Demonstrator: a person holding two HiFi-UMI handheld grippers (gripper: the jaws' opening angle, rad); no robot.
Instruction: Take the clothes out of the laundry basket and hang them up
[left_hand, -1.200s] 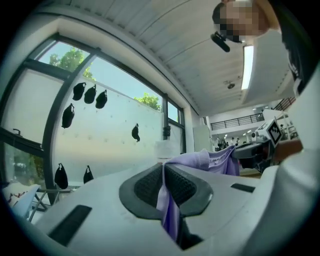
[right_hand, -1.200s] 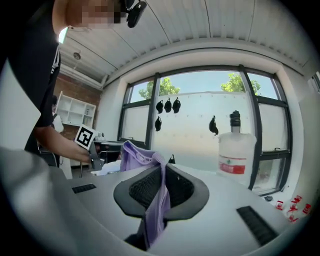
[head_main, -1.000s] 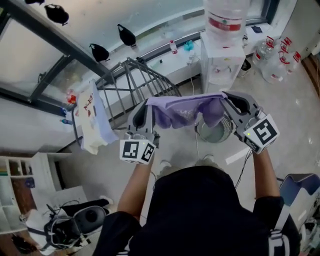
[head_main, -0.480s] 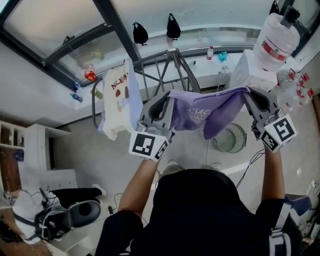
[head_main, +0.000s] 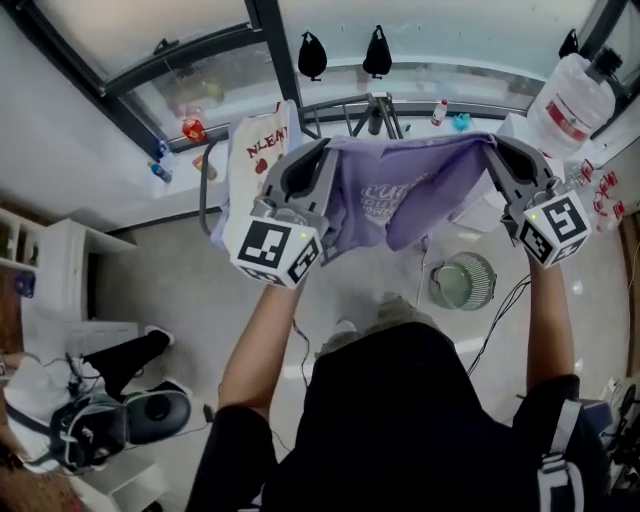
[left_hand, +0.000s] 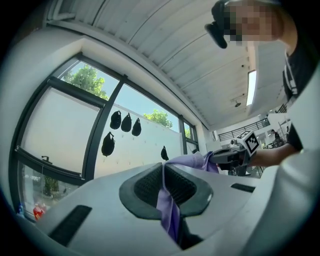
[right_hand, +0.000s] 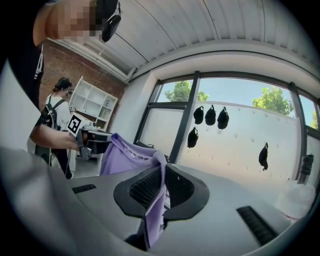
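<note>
A purple T-shirt (head_main: 400, 195) with white print hangs stretched between my two grippers, held up in front of the metal drying rack (head_main: 345, 108). My left gripper (head_main: 318, 158) is shut on the shirt's left edge; in the left gripper view the purple cloth (left_hand: 167, 205) runs pinched between the black pads. My right gripper (head_main: 497, 150) is shut on the shirt's right edge, and the right gripper view shows the cloth (right_hand: 156, 200) clamped the same way. A white shirt with red print (head_main: 255, 160) hangs on the rack's left end.
A big window (head_main: 200, 60) with dark frames is behind the rack, with black caps (head_main: 312, 55) hanging on it. A water dispenser bottle (head_main: 570, 95) stands at the right. A small round bin (head_main: 463, 282) sits on the floor below the shirt. White shelves (head_main: 30, 260) are at the left.
Both grippers have carried the purple shirt up and toward the rack and window. The shirt now hangs spread in front of the rack beside the white shirt.
</note>
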